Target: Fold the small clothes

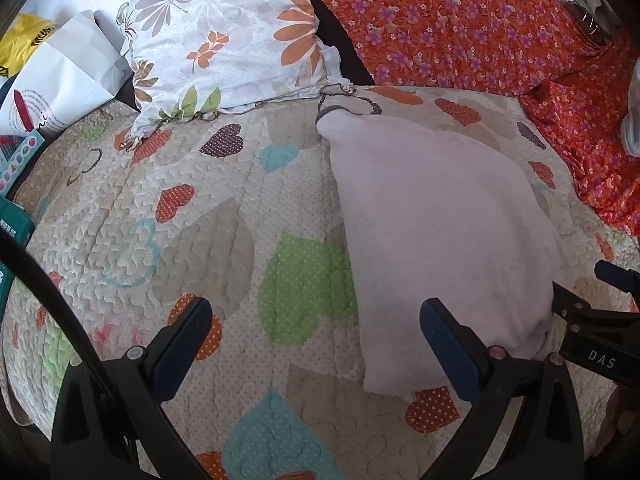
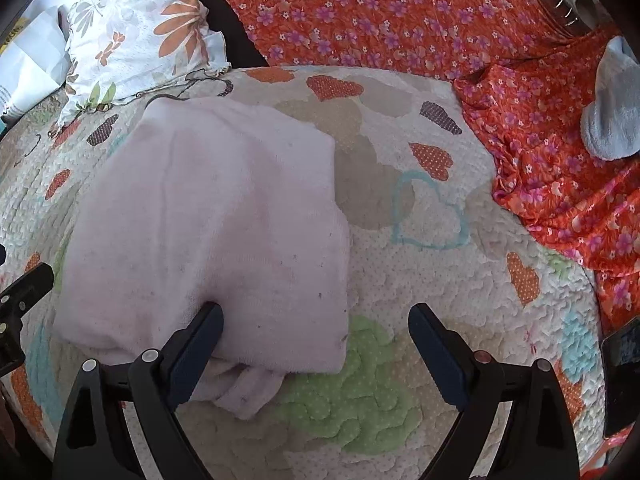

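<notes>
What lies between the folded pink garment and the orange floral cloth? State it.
Only bare heart-patterned quilt separates the pink garment from the orange floral cloth; right wrist view.

A folded garment (image 2: pixel 208 232) lies on the quilt (image 2: pixel 420 288) that covers the bed, left of centre in the right wrist frame and right of centre in the left wrist frame. A pillow (image 1: pixel 232 40) sits behind it at the upper left, its lower edge on the quilt. A patterned sheet (image 2: pixel 400 16) runs along the top and down the right side. On that sheet, at the right edge, lies a sock (image 2: pixel 612 112). Bags (image 1: pixel 60 68) are piled at the far left, beside the pillow.
</notes>
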